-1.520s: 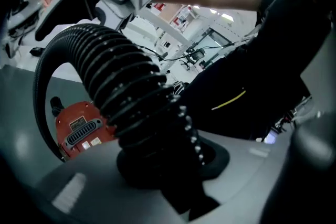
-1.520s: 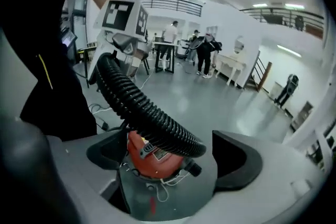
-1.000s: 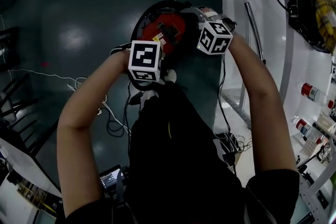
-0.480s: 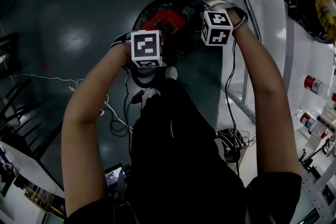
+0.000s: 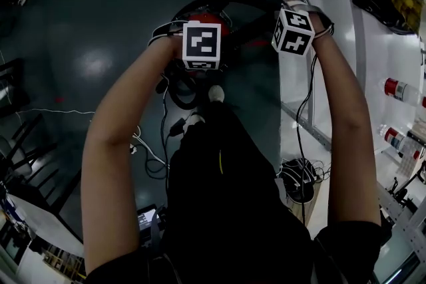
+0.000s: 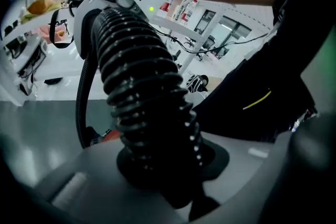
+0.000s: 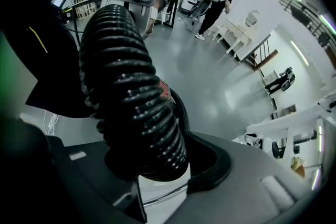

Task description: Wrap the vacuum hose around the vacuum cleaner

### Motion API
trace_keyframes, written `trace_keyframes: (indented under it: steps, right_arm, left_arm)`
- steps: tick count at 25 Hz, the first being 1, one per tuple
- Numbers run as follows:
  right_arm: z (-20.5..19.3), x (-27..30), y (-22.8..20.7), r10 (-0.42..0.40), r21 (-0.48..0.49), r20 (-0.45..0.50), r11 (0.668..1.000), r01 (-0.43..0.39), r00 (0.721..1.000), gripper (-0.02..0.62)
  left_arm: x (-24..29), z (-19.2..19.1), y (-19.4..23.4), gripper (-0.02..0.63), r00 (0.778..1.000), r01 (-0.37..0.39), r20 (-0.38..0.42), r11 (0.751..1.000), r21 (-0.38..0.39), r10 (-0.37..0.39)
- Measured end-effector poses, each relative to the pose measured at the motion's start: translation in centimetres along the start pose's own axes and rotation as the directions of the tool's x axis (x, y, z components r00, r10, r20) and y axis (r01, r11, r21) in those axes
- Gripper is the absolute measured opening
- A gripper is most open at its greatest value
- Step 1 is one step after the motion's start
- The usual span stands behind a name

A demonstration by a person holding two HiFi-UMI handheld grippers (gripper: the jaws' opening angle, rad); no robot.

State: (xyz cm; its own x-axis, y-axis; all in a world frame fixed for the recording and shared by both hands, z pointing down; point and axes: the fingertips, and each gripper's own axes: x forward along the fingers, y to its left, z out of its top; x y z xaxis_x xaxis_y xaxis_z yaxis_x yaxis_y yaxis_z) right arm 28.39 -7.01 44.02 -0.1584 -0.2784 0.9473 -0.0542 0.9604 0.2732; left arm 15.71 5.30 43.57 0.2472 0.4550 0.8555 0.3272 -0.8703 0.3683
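Jaws of the left gripper (image 6: 160, 168) and, just closed, the right gripper (image 7: 149, 162) clamp the springy hose (image 6: 137, 73), which may slip and uncoil.

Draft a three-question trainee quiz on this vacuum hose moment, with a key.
1. True or false: the left tool holds nothing.
2. What is between the right tool's jaws? A a white cable; B the ribbed black hose; C a bottle.
3. Fill in: in the head view, the vacuum cleaner under both tools shows a ___ top.
Key: 1 false, it is shut on the hose. 2 B; those jaws have just been closing and now press on the hose. 3 red.
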Motion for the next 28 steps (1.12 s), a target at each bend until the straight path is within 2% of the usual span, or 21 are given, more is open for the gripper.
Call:
trace_keyframes:
  steps: [5,9,13,16,19,25,28]
  right_arm:
    - [-2.8,-2.5,0.8,-0.015,0.088,-0.028,0.996,0.017,1.000,0.198]
    - [-3.6,-4.1,2.3,-0.009,0.189,-0.006,0.982,0.010,1.000,0.198]
    - [-2.8,-3.0,4.7,0.031,0.285,0.026,0.958,-0.037,0.999,0.199]
    - [-2.1,-1.8,6.2,0.057,0.332,0.026,0.941,-0.062,0.998,0.199]
    - [-1.6,-0.7,7.2,0.064,0.357,0.020,0.932,-0.067,0.998,0.199]
    - [-1.3,1.1,8.9,0.058,0.383,0.020,0.922,-0.061,0.998,0.199]
    - [-0.5,1.9,9.4,0.059,0.401,0.036,0.913,-0.068,0.998,0.201]
  left_arm:
    - [-0.6,2.1,0.9,0.107,0.998,-0.031,-0.046,0.997,0.077,0.035]
    - [-1.0,3.0,0.5,0.107,0.997,-0.031,-0.061,0.991,0.132,0.039]
    - [-0.2,1.3,-0.1,0.107,0.995,-0.024,-0.092,0.988,0.151,0.038]
    - [0.7,-0.4,0.1,0.114,0.991,-0.064,-0.103,0.986,0.155,0.080]
    - [1.9,-0.7,0.0,0.137,0.992,-0.111,-0.051,0.982,0.150,0.120]
    - [4.1,-1.4,-0.3,0.146,0.988,-0.156,0.036,0.985,0.079,0.153]
    - [4.7,-2.3,-0.4,0.173,0.984,-0.166,0.065,0.985,0.039,0.164]
